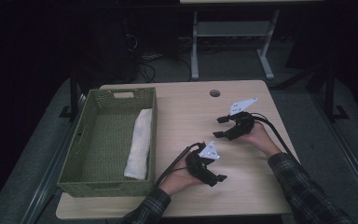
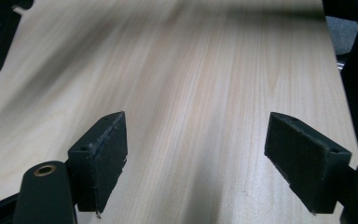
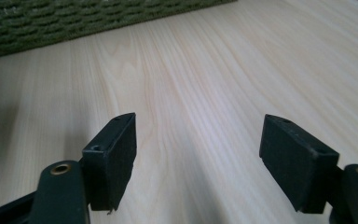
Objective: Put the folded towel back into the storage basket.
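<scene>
Towel [image 1: 139, 143] in basket [image 1: 77, 158]; left gripper [image 1: 216, 180], right gripper [image 1: 220, 127] agape over table [image 1: 186, 116].

My left gripper [image 1: 214, 179] sits low near my body, its fingers [image 2: 100, 161] spread wide with nothing between. My right gripper [image 1: 220, 127] (farther forward) holds its fingers [image 3: 112, 156] apart too.

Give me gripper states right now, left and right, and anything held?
Left gripper: open, nothing between the jaws, over bare table.
Right gripper: open, empty, pointing across the table toward the green basket.
</scene>
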Motion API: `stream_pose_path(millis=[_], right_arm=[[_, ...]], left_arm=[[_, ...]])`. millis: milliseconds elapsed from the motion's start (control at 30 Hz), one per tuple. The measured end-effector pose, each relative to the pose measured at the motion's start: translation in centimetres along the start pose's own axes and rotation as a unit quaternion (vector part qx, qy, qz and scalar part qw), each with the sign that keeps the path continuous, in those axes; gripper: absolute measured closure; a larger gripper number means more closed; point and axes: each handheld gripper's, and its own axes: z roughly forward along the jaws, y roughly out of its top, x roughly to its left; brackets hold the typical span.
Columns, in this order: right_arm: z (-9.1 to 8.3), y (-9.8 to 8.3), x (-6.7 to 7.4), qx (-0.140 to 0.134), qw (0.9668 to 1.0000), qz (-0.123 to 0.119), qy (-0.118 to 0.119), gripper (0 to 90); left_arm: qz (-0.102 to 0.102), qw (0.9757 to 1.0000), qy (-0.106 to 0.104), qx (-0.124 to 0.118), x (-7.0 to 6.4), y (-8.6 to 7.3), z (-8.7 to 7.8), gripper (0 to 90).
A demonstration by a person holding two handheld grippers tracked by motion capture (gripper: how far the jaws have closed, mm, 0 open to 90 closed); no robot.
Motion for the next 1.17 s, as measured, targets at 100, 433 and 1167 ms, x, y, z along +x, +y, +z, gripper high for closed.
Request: stream_pose_path(millis=[100,433,1167], right_arm=[[0.0,-1.2,0.1,-0.001,1.0,0.006,-0.004,26.0],[0.1,-4.4,1.0,0.017,0.9996,0.017,-0.016,22.9],[0.2,-5.8,1.6,0.052,0.9966,0.027,-0.058,13.6]], left_arm=[[-0.001,0.9999,0.001,0.01,-0.1,-0.5,0.6,20.4],[-0.001,0.9996,0.004,0.027,0.0,-1.5,1.8,18.7],[0.018,0.9996,0.007,0.019,-0.1,-2.5,2.6,15.9]])
